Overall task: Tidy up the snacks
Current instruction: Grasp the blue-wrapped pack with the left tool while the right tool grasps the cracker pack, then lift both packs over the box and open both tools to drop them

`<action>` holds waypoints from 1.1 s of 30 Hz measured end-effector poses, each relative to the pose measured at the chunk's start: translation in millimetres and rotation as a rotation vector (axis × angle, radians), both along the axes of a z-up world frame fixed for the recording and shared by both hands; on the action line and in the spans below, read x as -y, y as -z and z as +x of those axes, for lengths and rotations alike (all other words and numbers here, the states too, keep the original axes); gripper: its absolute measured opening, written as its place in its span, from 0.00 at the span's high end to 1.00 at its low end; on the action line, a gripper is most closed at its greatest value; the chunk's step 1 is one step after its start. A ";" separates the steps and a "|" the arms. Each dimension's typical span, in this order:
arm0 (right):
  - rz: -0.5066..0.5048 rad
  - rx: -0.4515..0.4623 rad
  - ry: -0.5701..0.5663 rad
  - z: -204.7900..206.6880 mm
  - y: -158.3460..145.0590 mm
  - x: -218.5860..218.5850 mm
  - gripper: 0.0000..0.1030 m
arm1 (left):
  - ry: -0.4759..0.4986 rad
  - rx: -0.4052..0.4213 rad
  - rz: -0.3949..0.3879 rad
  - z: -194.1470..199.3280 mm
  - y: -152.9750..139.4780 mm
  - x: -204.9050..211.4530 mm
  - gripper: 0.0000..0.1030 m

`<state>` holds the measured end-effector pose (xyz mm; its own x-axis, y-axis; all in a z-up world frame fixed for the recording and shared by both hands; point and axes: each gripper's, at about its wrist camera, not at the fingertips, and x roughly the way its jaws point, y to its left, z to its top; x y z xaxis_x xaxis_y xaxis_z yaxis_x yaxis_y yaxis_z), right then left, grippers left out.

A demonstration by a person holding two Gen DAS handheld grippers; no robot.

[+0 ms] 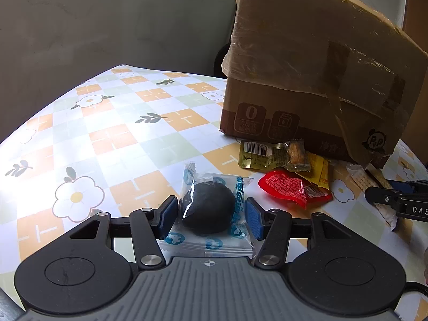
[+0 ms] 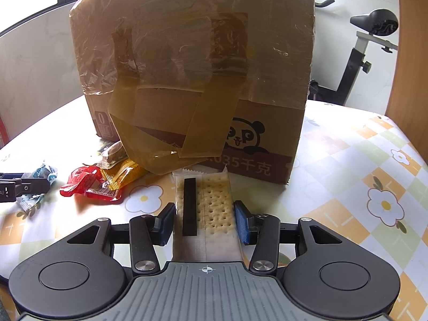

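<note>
- Between the blue pads of my left gripper (image 1: 210, 215) lies a clear packet with a round dark snack (image 1: 207, 210); the pads sit against its sides, left one touching the wrapper, right one pressed into the printed edge, so I am closed on it.
- My right gripper (image 2: 204, 220) straddles a long cracker packet (image 2: 214, 208) with a black strip on top; both pads meet its edges, clamped on it.
- Just beyond my left fingers, to their right, lies a red packet (image 1: 291, 190), touching a yellow packet (image 1: 319, 172) behind it.
- Past those, an olive-green packet (image 1: 270, 155) with a barcode lies against the foot of the box.
- Farthest out, the taped cardboard box (image 2: 203, 61) stands on the flower-patterned tablecloth (image 1: 107, 133), right ahead of my right fingers; the cracker packet's far end reaches its base.
</note>
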<state>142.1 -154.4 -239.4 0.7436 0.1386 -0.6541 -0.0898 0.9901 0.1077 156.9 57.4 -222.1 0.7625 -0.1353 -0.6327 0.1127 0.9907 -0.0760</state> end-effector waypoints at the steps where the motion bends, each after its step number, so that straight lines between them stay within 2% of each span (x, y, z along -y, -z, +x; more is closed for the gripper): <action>1: 0.000 0.000 0.000 0.0 0.0 0.0 0.58 | 0.001 0.001 0.003 -0.2 0.0 0.3 0.44; 8: 0.004 -0.001 0.001 0.3 1.0 -0.2 0.58 | 0.003 -0.005 -0.002 2.4 0.0 -0.9 0.44; 12: 0.004 -0.005 0.000 0.4 1.0 1.1 0.58 | -0.008 -0.031 -0.028 4.1 -3.0 -5.6 0.51; 17: -0.055 -0.042 -0.009 -5.0 -2.9 -7.3 0.58 | 0.002 -0.052 -0.045 -0.7 -4.7 -6.7 0.53; 20: -0.045 -0.051 -0.006 -16.0 -4.5 -6.0 0.58 | 0.002 -0.054 -0.053 -4.2 -5.6 -7.2 0.53; 25: 0.038 -0.054 0.068 -33.6 -11.3 10.6 0.59 | 0.003 -0.021 -0.052 -11.6 -16.5 -8.5 0.53; 33: 0.083 0.033 0.113 -58.1 -43.9 28.6 0.59 | 0.011 0.063 -0.060 -17.8 -48.6 -12.9 0.53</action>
<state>84.0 -183.0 -195.5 0.7782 0.1057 -0.6191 0.0170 0.9818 0.1890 139.1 70.3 -173.5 0.7987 -0.1801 -0.5742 0.1300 0.9833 -0.1276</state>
